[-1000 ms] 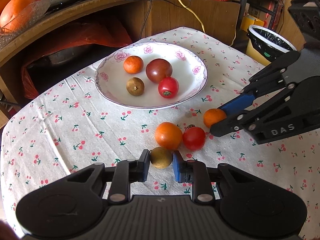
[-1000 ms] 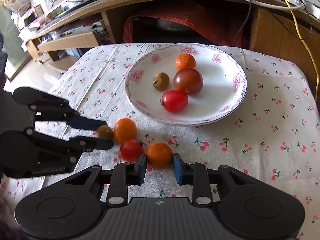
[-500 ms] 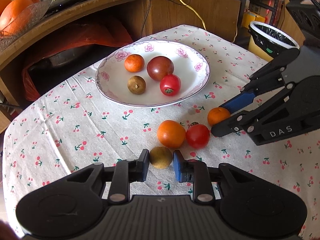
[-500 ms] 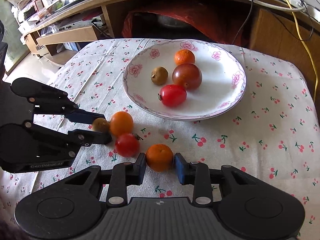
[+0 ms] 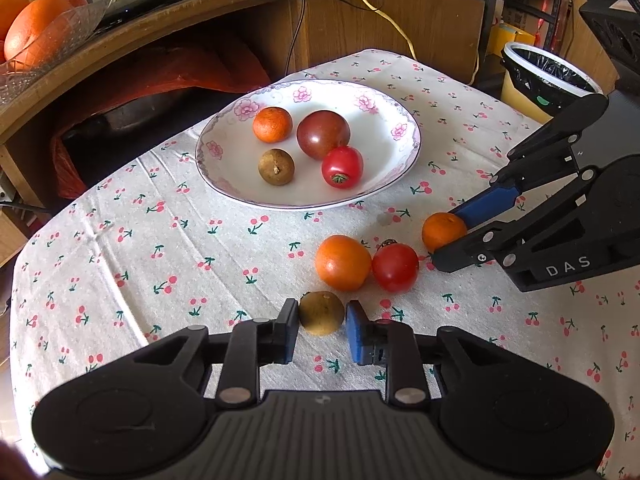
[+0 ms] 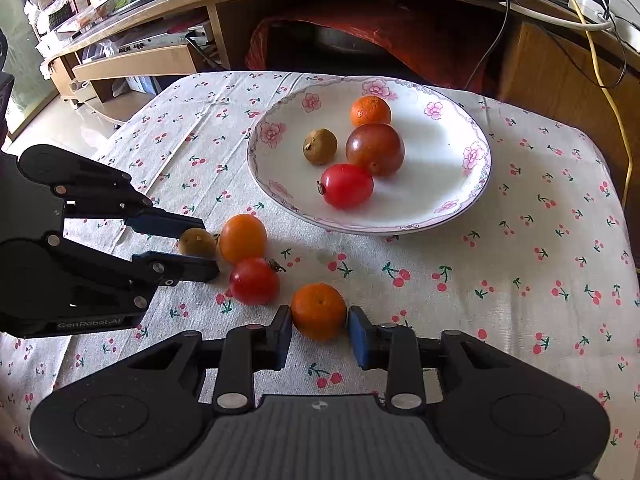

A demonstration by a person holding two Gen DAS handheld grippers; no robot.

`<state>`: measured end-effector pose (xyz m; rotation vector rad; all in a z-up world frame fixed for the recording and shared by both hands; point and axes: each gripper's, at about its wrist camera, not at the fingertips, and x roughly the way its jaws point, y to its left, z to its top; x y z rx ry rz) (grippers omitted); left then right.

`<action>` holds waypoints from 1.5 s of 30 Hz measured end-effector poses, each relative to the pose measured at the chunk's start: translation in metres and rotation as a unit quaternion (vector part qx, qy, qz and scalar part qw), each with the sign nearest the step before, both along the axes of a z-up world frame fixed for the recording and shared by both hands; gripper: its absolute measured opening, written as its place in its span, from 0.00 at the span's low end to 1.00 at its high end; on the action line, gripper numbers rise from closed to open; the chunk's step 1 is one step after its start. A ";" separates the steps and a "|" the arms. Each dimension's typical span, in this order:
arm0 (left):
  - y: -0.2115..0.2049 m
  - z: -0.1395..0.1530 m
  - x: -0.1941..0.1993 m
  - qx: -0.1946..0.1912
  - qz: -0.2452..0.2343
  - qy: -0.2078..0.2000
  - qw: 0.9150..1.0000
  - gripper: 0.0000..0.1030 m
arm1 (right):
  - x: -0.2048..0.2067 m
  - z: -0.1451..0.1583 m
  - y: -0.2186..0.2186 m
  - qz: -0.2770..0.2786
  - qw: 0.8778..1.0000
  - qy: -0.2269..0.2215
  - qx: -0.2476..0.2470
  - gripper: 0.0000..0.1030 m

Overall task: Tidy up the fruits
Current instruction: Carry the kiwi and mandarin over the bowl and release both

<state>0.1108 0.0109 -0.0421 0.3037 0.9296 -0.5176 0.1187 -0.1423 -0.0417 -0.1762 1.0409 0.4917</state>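
A floral white plate (image 5: 404,160) (image 6: 472,200) holds a small orange, a dark tomato, a red tomato and a brown fruit. On the cloth lie an orange fruit (image 5: 343,262) (image 6: 243,239) and a red tomato (image 5: 395,267) (image 6: 254,281). My left gripper (image 5: 321,322) (image 6: 196,246) is shut on a small brown fruit (image 5: 321,313) (image 6: 197,242), which rests on the cloth. My right gripper (image 6: 319,326) (image 5: 446,238) is shut on a small mandarin (image 6: 318,311) (image 5: 443,231), also at cloth level.
The table carries a cherry-print cloth (image 5: 160,248). A wooden desk (image 5: 360,20) with cables stands behind it. A bin with a black liner (image 5: 548,76) is at the right. A glass bowl of oranges (image 5: 36,36) sits on the desk at far left.
Both grippers have drawn back and up a little from the plate, each still around its fruit. The loose orange and tomato have not moved.
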 end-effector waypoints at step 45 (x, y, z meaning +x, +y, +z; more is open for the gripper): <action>-0.026 0.036 0.025 -0.025 0.010 -0.044 0.999 0.31 | 0.013 0.033 0.002 -0.048 0.997 -0.053 0.026 0.24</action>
